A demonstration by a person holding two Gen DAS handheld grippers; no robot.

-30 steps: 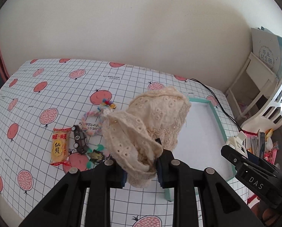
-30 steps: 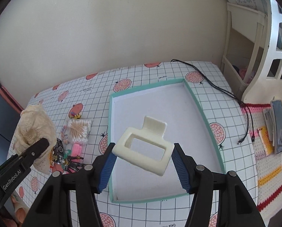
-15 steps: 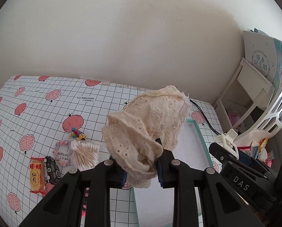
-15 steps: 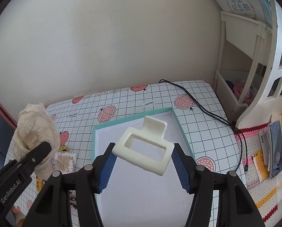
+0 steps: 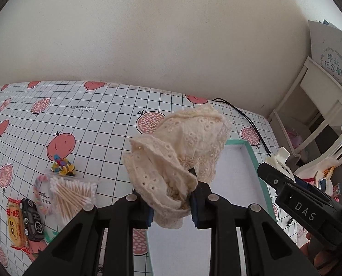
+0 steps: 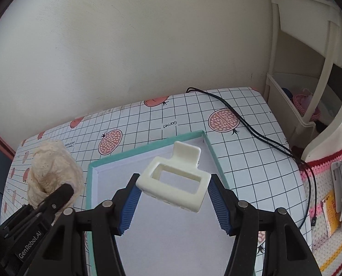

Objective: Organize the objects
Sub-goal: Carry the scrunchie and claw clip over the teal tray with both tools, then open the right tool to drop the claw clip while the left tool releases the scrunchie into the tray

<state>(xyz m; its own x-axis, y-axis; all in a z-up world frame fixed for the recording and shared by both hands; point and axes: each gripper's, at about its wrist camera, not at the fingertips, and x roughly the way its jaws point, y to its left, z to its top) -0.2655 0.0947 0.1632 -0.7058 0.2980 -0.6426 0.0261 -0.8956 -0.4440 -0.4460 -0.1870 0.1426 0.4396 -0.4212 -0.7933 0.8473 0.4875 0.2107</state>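
While the left gripper [image 5: 171, 203] pinches a lace cloth [image 5: 180, 158], the right gripper [image 6: 174, 201] clamps a cream clip [image 6: 177, 180] above the teal-rimmed tray [image 6: 148, 148].

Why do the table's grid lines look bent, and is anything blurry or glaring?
Left wrist view: the fisheye lens bows the tablecloth grid; corners go black; the lace cloth is sharp. Right wrist view: same curving, soft even daylight, no glare, the hair clip sharp.

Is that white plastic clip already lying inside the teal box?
No, the white hair clip is held up between the right gripper fingers, above the teal-rimmed box.
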